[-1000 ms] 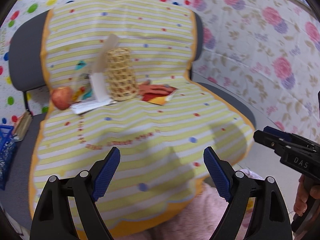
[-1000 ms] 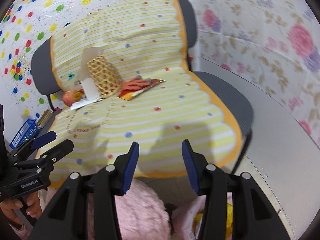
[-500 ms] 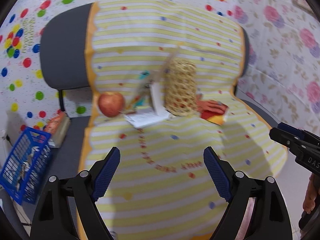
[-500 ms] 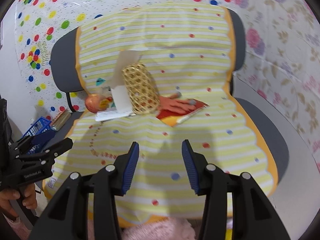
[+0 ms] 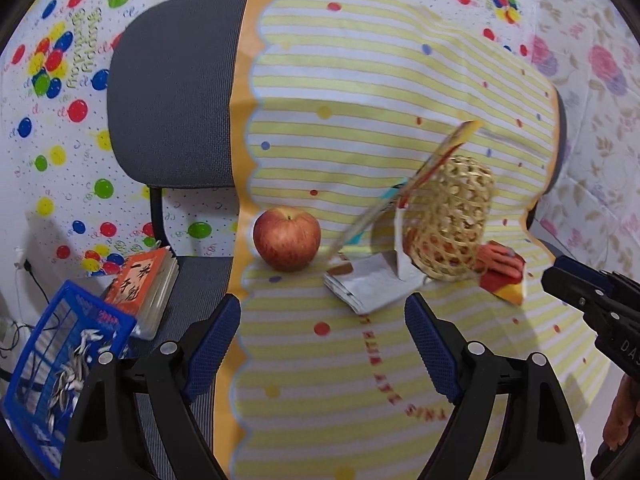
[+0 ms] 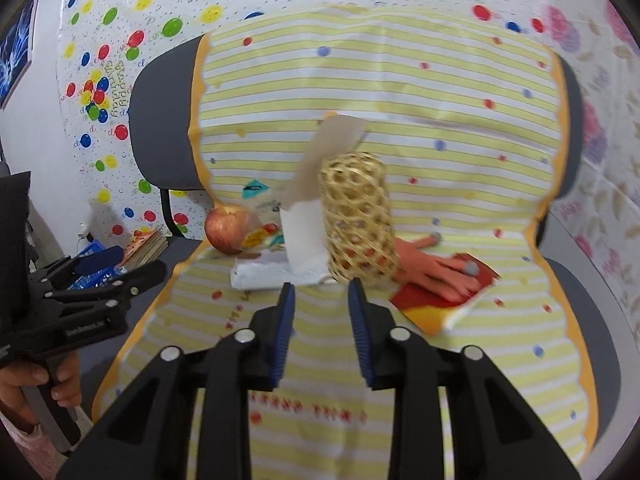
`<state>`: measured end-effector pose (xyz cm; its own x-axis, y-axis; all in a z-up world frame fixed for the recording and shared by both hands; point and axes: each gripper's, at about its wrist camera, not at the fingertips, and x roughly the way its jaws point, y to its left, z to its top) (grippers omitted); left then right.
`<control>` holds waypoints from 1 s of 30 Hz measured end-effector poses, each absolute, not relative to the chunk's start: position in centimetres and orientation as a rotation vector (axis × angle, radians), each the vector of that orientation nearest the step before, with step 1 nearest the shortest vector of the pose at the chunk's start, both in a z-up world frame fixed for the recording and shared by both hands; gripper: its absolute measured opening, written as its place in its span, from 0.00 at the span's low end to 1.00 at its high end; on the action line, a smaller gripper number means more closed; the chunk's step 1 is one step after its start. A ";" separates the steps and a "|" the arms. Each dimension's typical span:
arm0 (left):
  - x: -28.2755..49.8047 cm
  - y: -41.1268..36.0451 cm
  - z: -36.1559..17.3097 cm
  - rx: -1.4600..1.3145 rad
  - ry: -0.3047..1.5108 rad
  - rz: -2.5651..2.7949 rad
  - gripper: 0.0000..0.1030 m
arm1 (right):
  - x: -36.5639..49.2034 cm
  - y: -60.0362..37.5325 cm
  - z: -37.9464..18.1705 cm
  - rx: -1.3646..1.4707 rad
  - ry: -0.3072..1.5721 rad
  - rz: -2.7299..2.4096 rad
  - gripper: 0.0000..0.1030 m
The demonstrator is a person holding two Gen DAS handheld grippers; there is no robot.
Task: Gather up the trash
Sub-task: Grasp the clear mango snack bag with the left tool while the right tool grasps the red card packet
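A chair draped in a yellow striped cloth (image 5: 360, 360) holds a woven bamboo basket (image 5: 448, 224) lying on its side, a red apple (image 5: 287, 238), crumpled white paper (image 5: 368, 286), a torn wrapper strip (image 5: 404, 196) leaning on the basket, and an orange glove on a red-yellow packet (image 5: 504, 276). My left gripper (image 5: 322, 344) is open and empty over the seat's front. My right gripper (image 6: 320, 320) is open with a narrow gap, empty, just in front of the basket (image 6: 358, 220) and white paper (image 6: 304, 240). The apple (image 6: 226, 230) and glove (image 6: 436, 270) flank them.
A blue basket (image 5: 60, 364) with scraps and an orange booklet (image 5: 142, 280) sit on a grey chair at the left. Walls covered with dotted and flowered sheets close the back and right. The right gripper shows at the left wrist view's right edge (image 5: 592, 308).
Both grippers have moved in toward the chair and turned left; the items look larger. The right gripper's jaws have narrowed. Nothing has been picked up.
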<state>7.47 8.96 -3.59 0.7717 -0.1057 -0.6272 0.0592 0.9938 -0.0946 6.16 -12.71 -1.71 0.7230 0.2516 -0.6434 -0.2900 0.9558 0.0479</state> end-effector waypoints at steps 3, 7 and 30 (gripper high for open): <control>9.8 8.8 -4.6 -0.058 0.690 -0.126 0.70 | 8.3 -11.3 -2.3 -0.061 0.709 0.310 0.24; 12.7 8.2 -5.8 -0.033 0.708 -0.177 0.63 | 10.4 -10.5 -3.1 -0.048 0.729 0.315 0.24; 17.2 7.4 -6.5 0.000 0.742 -0.228 0.03 | 14.9 -10.3 -5.5 -0.007 0.791 0.342 0.25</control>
<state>17.23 7.41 -6.49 0.7135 -0.2057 -0.6698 0.2059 0.9753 -0.0801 14.89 -10.25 -5.47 0.6511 0.2984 -0.6979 -0.3039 0.9450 0.1205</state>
